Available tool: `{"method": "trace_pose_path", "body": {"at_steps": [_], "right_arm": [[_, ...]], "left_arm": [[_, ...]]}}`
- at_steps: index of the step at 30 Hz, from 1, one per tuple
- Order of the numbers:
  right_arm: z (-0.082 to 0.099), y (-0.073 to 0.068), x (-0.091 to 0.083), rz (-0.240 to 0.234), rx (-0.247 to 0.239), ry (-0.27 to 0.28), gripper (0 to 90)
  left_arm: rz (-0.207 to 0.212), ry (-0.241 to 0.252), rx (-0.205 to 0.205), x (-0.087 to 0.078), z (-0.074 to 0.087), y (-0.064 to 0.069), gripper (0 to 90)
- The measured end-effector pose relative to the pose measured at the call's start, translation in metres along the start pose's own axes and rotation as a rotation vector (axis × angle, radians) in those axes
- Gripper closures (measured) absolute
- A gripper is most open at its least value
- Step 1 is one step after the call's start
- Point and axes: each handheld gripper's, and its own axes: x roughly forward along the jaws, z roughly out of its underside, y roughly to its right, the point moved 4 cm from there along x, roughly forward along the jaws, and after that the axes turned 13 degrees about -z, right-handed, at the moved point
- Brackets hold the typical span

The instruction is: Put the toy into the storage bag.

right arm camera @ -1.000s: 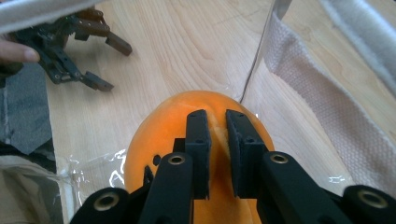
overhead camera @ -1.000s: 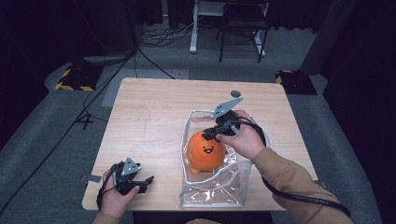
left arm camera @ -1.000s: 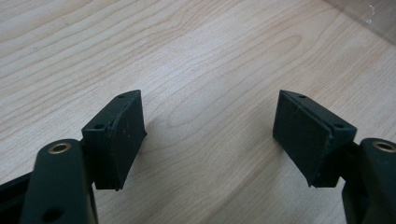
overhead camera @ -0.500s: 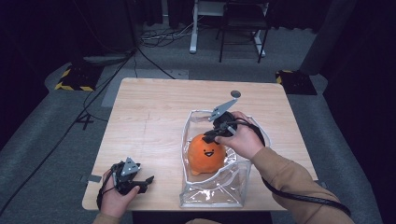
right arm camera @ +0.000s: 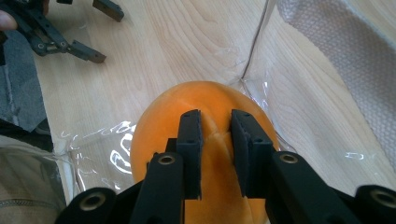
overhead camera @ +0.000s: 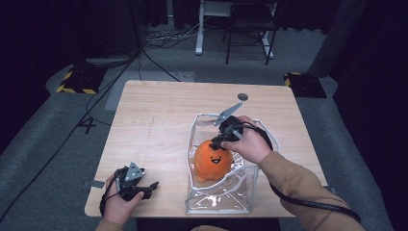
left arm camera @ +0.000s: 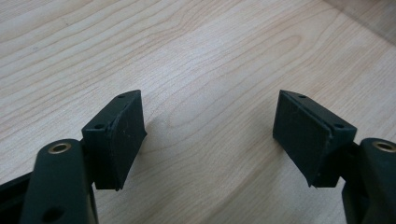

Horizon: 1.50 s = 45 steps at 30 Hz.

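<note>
An orange plush toy (overhead camera: 211,166) with a smiling face sits inside a clear plastic bag (overhead camera: 219,203) at the table's right front. My right gripper (overhead camera: 217,143) reaches into the bag's open top from the far side and is shut on the top of the toy. In the right gripper view the two jaws pinch a fold of the orange plush toy (right arm camera: 205,100) at my right gripper (right arm camera: 215,122). My left gripper (overhead camera: 150,188) rests open near the front left edge, with bare wood between its jaws (left arm camera: 210,135). It also shows as the left gripper (right arm camera: 103,31) through the bag wall.
The wooden table (overhead camera: 154,120) has a small round grommet (overhead camera: 243,96) near its far edge. Beyond the table stand a chair (overhead camera: 250,24) and desk legs, with cables (overhead camera: 159,41) on the floor. The bag's clear wall (right arm camera: 261,42) rises around the toy.
The right gripper and the orange toy have sunk slightly lower into the bag, toward the person. The left gripper has stayed put.
</note>
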Motion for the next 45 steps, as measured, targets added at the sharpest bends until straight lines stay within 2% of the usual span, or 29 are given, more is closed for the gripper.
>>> {"method": "trace_pose_path", "body": {"at_steps": [6, 12, 22, 27, 35, 45], "right_arm": [[0.002, 0.001, -0.003, 0.000, 0.009, 0.016, 68.4], [0.002, -0.001, -0.011, -0.004, 0.016, 0.061, 63.5], [0.001, -0.007, -0.027, 0.004, 0.005, 0.130, 61.6], [0.001, -0.011, -0.039, 0.011, -0.009, 0.173, 61.0], [0.002, -0.025, -0.066, 0.044, -0.044, 0.297, 58.9], [0.020, -0.032, -0.098, 0.087, -0.046, 0.385, 59.0]], "left_arm": [[0.000, 0.000, 0.000, 0.000, 0.000, 0.000, 25.4], [0.000, 0.000, 0.000, 0.000, 0.000, 0.000, 25.4], [0.000, -0.001, 0.001, 0.000, 0.000, 0.000, 25.4], [-0.001, 0.000, 0.006, 0.000, 0.000, 0.000, 25.4], [0.002, 0.001, -0.001, 0.000, 0.000, 0.000, 25.4], [0.007, 0.001, 0.003, 0.002, -0.002, -0.001, 25.4]]}}
